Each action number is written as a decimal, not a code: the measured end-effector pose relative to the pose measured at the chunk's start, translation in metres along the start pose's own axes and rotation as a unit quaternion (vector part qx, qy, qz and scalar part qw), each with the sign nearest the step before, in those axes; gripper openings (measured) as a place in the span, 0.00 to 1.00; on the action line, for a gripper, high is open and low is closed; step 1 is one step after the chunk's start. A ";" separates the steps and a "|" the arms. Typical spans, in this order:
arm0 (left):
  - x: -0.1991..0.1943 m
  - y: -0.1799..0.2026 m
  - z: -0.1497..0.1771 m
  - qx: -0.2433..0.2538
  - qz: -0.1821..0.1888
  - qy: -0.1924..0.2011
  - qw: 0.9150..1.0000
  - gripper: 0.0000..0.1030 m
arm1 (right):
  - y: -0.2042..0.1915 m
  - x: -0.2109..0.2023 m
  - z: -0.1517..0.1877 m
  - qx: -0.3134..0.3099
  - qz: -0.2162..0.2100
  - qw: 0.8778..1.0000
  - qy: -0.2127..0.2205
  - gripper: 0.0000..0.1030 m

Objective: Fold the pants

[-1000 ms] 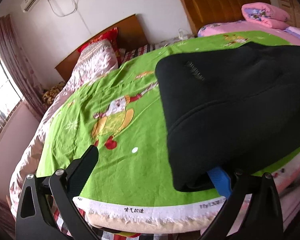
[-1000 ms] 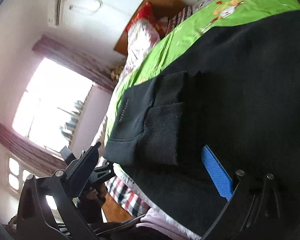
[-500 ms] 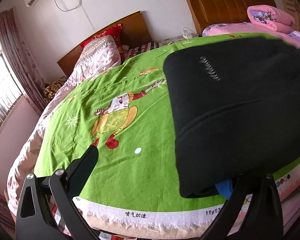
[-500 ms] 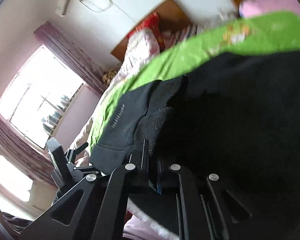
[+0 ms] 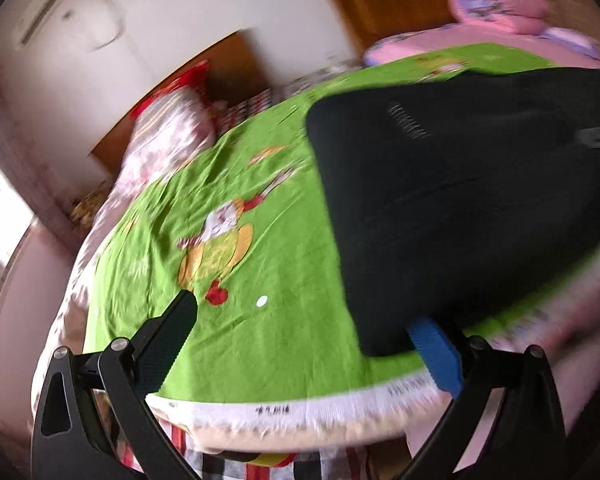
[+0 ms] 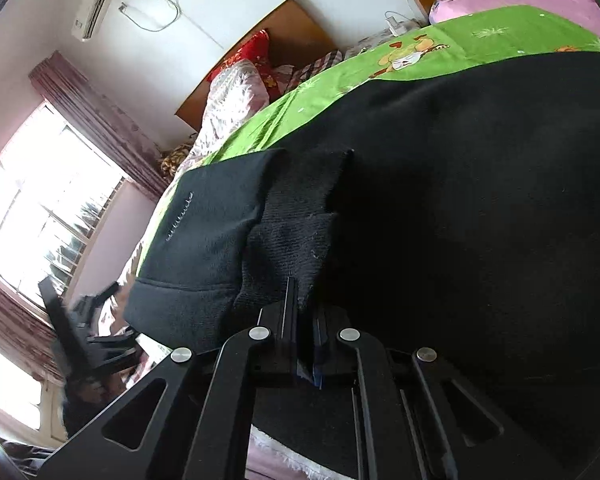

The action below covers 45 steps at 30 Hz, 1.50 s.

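You are working at the foot of the bed, where the black pants (image 6: pixel 440 200) are lying across the green sheet (image 5: pixel 228 240), already doubled over so that a ribbed cuff (image 6: pixel 300 232) is sitting on top of the near layers. Your right gripper (image 6: pixel 304 328) is standing with its fingers drawn fully together at the near edge of that cuff; dark knit is rising right at the tips, so you are most likely pinching the fabric there, though the wrist view is too dark at the pads to show a clean bite. Your left gripper (image 5: pixel 312 344) is spread wide and holding nothing: its black finger (image 5: pixel 168 344) is hovering over bare green sheet, while the blue-padded finger (image 5: pixel 436 356) is sitting just under the near left corner of the pants, the cloth edge lying over its tip.

This reads as the grasping stage of another fold: one side appears taken, the other not yet.

For the next move, you are needing to close the left fingers on that near corner, taking every layer rather than just the top one. Then both hands should be lifting together and carrying the near edge evenly toward the headboard (image 6: pixel 284 44), keeping the stacked layers from sliding apart.
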<state>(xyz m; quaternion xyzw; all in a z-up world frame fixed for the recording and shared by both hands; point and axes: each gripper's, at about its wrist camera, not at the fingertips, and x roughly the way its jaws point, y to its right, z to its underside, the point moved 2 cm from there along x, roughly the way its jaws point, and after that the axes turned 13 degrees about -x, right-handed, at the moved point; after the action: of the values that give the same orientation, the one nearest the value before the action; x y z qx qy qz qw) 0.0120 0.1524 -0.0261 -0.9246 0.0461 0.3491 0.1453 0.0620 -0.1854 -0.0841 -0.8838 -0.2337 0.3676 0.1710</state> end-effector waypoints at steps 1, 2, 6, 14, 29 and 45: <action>-0.014 -0.002 -0.005 -0.005 0.025 0.013 1.000 0.98 | 0.003 0.001 0.000 0.001 0.000 1.000 0.000 0.07; -0.029 -0.006 -0.012 -0.017 0.050 0.030 0.998 0.98 | 0.003 0.001 0.000 0.002 -0.001 1.000 0.000 0.07; -0.059 -0.018 -0.058 -0.108 0.126 0.082 0.983 0.98 | 0.000 0.001 -0.002 -0.003 0.005 1.000 0.003 0.07; 0.043 0.058 -0.054 -0.042 0.099 0.003 0.994 0.99 | -0.003 -0.009 -0.002 -0.017 0.019 1.000 0.011 0.07; -0.019 -0.004 -0.057 -0.097 0.092 0.064 0.989 0.98 | 0.001 -0.011 -0.006 -0.001 -0.008 1.000 0.023 0.07; 0.024 0.020 0.005 -0.045 0.005 0.001 0.999 0.98 | -0.010 -0.007 -0.021 -0.029 0.016 0.999 0.020 0.07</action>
<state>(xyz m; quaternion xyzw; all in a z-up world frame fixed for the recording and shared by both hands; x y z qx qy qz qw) 0.0235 0.1350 -0.0504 -0.9303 0.0349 0.3507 0.1015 0.0697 -0.1838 -0.0614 -0.8990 -0.2267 0.3458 0.1441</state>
